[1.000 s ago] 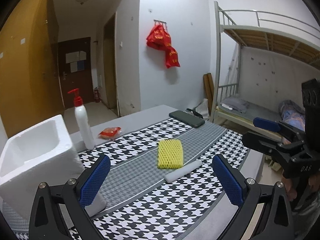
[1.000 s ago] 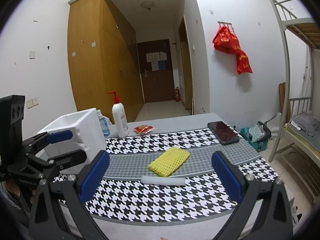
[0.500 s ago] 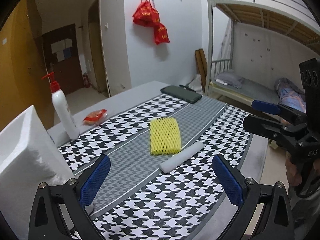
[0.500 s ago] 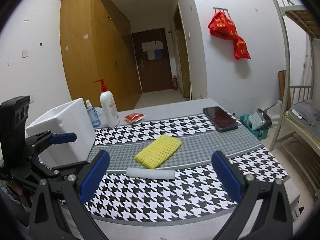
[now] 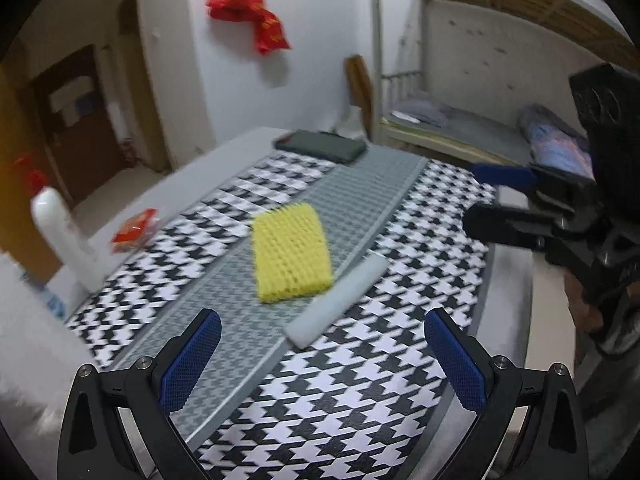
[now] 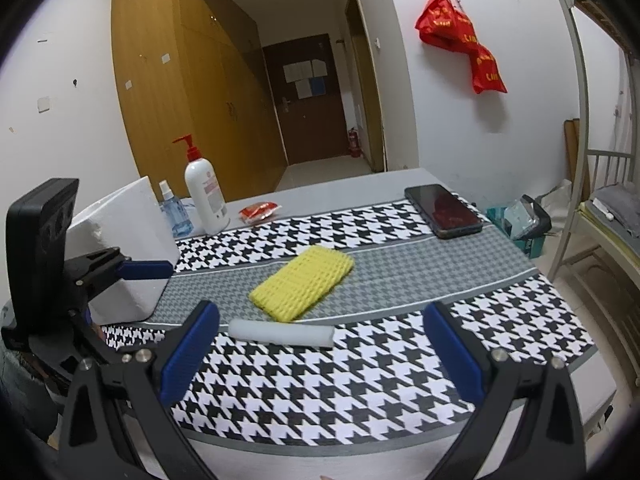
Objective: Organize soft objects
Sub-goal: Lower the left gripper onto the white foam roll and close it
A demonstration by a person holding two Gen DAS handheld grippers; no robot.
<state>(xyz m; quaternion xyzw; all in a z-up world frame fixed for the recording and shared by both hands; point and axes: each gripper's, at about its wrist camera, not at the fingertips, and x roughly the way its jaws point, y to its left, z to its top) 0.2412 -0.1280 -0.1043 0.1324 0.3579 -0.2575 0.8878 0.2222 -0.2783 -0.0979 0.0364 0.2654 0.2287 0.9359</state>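
Hovering above the near edge of the table (image 6: 360, 184), the left gripper (image 5: 322, 354) and the right gripper (image 6: 320, 346) both have their jaws wide apart, with nothing between them. A yellow foam net (image 6: 302, 288) lies flat on the grey middle band of the houndstooth cloth (image 6: 304, 380), near the centre of the table. A white foam roll (image 6: 280, 332) lies on its side just beside the net's near end, towards the near edge; in the left wrist view the roll (image 5: 338, 300) looks to touch the net (image 5: 290, 252), though that view is blurred.

At the table's left edge stands a white foam box (image 6: 124, 240), open at the top. Beyond it, towards the far left corner, a white pump bottle (image 6: 204, 196) with a red pump stands upright, with a small blue spray bottle (image 6: 174, 214) just beside it and between it and the box. A small red packet (image 6: 258, 212) lies near the far edge, to the right of the pump bottle. A dark phone (image 6: 442, 210) lies flat towards the far right corner.

In the right wrist view the left gripper (image 6: 132, 270) shows at the left, in front of the box; in the left wrist view the right gripper (image 5: 504, 196) shows at the right, off the table's right edge.
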